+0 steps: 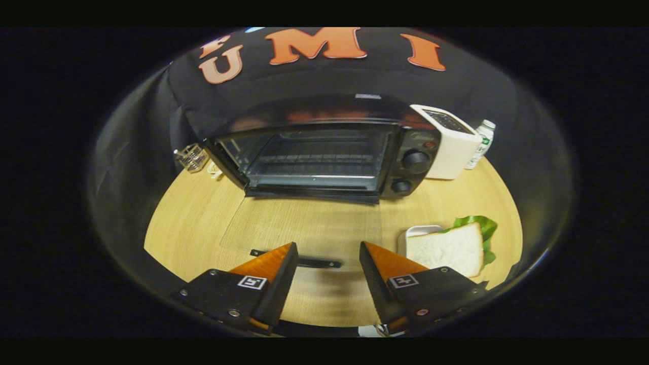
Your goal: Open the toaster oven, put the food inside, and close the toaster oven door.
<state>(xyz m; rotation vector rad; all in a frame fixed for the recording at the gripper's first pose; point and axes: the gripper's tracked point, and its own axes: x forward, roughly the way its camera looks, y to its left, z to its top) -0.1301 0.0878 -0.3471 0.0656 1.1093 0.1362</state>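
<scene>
Gripper view looks along the two fingers (328, 263), which stand apart and hold nothing, over a pale wooden worktop (192, 223). Far ahead sits a black toaster oven with a glass front (324, 157); its door appears folded down flat toward the near side, the glass showing the wood beneath, with its dark bar handle (319, 262) lying just ahead of the fingers, between them. Two round knobs sit on the oven's right panel. Near right, beside the right finger, a slice of white bread (448, 248) rests on a small white tray (413, 232) with a green lettuce leaf (481, 225) beneath it. Judging by looks, the bread is light, soft and easily crushed or torn, so a gentle pinch across its near edge, or lifting by the stiffer tray rim, seems safest. Farther right stand a white box-shaped appliance (451, 152) and a small white bottle (481, 142).
</scene>
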